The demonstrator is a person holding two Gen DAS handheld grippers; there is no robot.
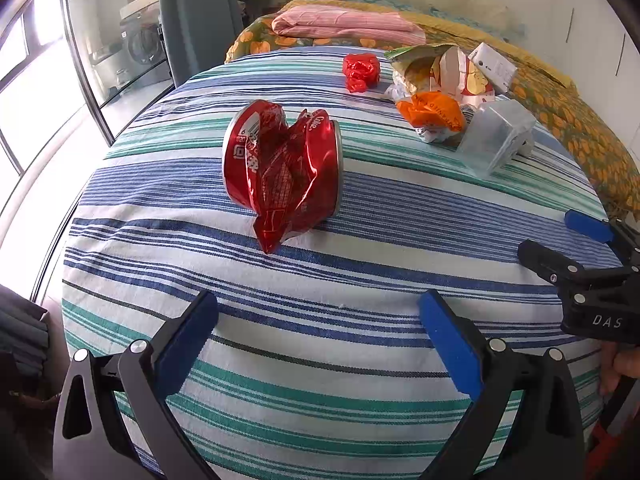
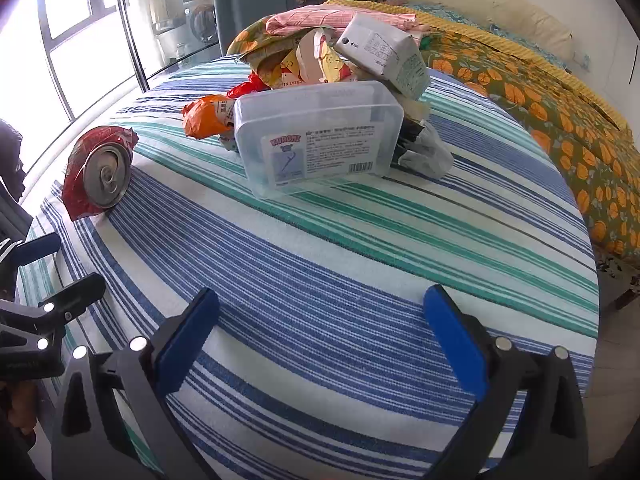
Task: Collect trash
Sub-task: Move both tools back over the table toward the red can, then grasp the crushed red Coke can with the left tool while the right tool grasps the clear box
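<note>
A crushed red soda can (image 1: 282, 168) lies on the striped bedspread (image 1: 320, 280), ahead of my open, empty left gripper (image 1: 318, 320); it also shows at the left of the right wrist view (image 2: 100, 172). A trash pile lies further back: a clear plastic box (image 2: 316, 136), an orange wrapper (image 2: 204, 116), a red crumpled wrapper (image 1: 360, 70), printed paper wrappers (image 2: 312, 60) and a white carton (image 2: 384, 54). My right gripper (image 2: 320, 320) is open and empty, short of the clear box. It also shows at the right edge of the left wrist view (image 1: 576, 240).
A folded pink cloth (image 1: 344, 24) lies on an orange floral quilt (image 2: 540, 100) at the back. Windows and a glass door (image 1: 100, 40) are on the left. The bed's edge drops off at the left and right.
</note>
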